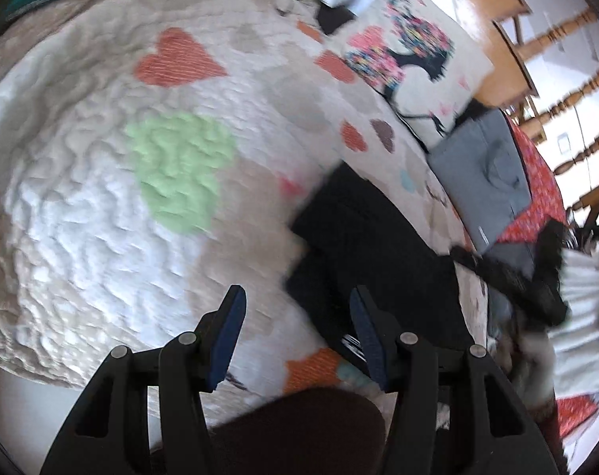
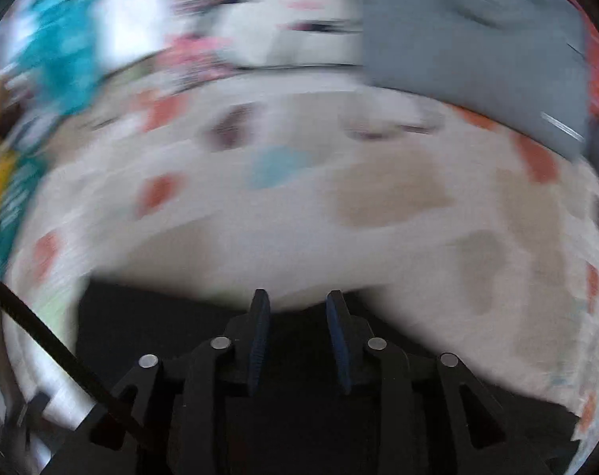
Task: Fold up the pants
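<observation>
Black pants (image 1: 363, 245) lie folded into a compact stack on a white quilt with coloured hearts (image 1: 113, 198). My left gripper (image 1: 299, 304) is open and empty, hovering just left of the stack's near corner. In the blurred right wrist view the pants (image 2: 149, 316) fill the bottom as a dark mass under my right gripper (image 2: 297, 304), which is open with nothing between its blue pads.
A printed cushion (image 1: 414, 55) and a folded grey garment (image 1: 485, 178) lie beyond the pants; the grey garment also shows in the right wrist view (image 2: 474, 43). A wooden headboard (image 1: 537, 51) stands far right. Teal fabric (image 2: 61, 39) lies at the left.
</observation>
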`<action>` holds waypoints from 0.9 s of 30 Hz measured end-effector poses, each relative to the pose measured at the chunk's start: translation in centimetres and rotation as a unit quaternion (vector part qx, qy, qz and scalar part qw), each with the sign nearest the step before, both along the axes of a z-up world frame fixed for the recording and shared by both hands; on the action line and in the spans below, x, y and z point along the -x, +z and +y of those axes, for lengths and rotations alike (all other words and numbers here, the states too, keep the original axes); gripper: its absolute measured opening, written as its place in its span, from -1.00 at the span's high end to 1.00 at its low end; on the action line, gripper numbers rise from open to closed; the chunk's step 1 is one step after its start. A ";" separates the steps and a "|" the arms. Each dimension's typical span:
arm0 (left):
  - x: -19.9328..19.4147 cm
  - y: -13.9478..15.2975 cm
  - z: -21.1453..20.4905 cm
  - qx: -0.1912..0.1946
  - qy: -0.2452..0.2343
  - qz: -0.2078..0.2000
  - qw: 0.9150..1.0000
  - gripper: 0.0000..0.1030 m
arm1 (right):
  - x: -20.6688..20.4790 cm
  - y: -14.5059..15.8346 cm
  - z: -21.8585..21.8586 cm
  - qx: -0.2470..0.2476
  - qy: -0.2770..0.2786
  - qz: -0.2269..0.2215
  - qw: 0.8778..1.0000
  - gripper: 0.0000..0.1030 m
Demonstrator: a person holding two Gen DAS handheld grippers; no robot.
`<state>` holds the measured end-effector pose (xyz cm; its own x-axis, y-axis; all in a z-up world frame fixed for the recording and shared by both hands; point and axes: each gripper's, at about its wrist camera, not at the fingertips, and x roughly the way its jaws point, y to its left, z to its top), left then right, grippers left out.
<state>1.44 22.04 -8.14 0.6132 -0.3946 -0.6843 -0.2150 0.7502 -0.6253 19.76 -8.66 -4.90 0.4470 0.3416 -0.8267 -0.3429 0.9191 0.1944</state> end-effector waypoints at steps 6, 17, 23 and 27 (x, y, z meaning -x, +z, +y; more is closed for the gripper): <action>1.9 0.8 3.8 0.006 0.044 -0.012 0.999 -0.04 | 6.9 -2.0 12.4 0.020 0.197 0.004 0.980 0.21; 4.0 0.9 6.6 0.016 0.072 -0.023 0.997 -0.04 | 6.9 -3.7 15.5 -0.002 0.190 0.033 0.981 0.87; 3.9 1.0 5.9 0.017 0.062 -0.022 0.998 -0.04 | 9.4 -5.1 16.7 -0.052 0.225 0.095 0.968 0.97; 4.2 1.8 5.5 0.009 0.059 -0.027 0.998 -0.04 | 10.5 -7.1 18.4 -0.023 0.236 0.105 0.966 0.95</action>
<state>-2.79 27.52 -6.38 0.6914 -0.3299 -0.6427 -0.2672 0.7098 -0.6518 9.28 9.76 -11.99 0.0556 0.5051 -0.8613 -0.6699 0.6585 0.3430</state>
